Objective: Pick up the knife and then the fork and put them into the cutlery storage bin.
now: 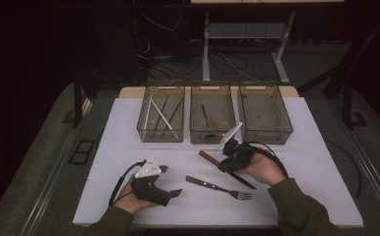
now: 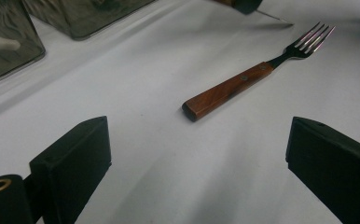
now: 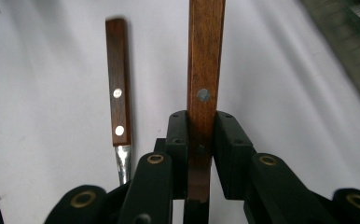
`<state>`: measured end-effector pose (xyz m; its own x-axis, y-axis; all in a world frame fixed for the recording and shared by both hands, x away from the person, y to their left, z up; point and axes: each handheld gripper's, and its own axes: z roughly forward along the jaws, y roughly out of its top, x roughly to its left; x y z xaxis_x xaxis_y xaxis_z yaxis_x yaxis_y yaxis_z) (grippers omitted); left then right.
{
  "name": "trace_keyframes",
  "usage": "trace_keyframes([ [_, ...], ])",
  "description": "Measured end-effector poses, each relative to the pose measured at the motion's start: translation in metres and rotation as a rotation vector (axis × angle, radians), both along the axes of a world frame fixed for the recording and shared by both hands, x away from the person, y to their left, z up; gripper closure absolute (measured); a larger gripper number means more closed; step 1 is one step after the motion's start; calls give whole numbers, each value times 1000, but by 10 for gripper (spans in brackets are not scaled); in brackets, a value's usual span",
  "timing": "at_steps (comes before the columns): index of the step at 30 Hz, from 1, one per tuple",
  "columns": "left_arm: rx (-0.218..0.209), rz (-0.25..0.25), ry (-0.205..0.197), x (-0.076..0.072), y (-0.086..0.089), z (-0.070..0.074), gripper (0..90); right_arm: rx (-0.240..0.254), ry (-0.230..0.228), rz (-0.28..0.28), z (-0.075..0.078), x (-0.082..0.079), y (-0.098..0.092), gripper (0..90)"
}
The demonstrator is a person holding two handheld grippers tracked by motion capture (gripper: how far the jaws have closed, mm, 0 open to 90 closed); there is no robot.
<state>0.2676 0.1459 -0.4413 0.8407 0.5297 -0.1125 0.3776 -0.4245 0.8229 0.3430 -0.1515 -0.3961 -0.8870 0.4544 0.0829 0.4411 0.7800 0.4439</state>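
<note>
The right gripper [image 1: 229, 158] had its jaws clamped on the wooden handle of a knife [image 3: 205, 70], the pads pressing both sides just below a rivet. In the high view the knife [image 1: 212, 160] pointed its dark blade back toward the person's right hand [image 1: 263, 169], and it seemed to be lifted slightly off the white table [image 1: 306, 147], though that was hard to judge. A fork [image 1: 217, 187] with a wooden handle lay flat on the table between the two hands. The left gripper [image 1: 171, 184] rested near the table's front edge, jaws spread wide with nothing between them, aimed at the fork [image 2: 243, 84]. Three clear bins [image 1: 212, 119] stood in a row at the far side
</note>
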Motion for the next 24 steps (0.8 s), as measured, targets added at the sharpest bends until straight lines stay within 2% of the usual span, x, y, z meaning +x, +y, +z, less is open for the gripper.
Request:
trace_keyframes([
  [4,0,-5,-7,0,0,0,52,87,-30,-62,7,-1,-16,772],
  [7,-1,-6,-12,0,1,0,52,153,-29,-103,10,-2,-26,771],
  [11,6,-12,-25,2,4,1,50,213,-56,-136,14,-2,-38,771],
  [16,-3,-9,-18,4,6,0,45,298,-67,-180,15,0,-52,771],
  [24,-1,-15,-18,4,5,0,44,372,-104,-228,19,1,-67,771],
])
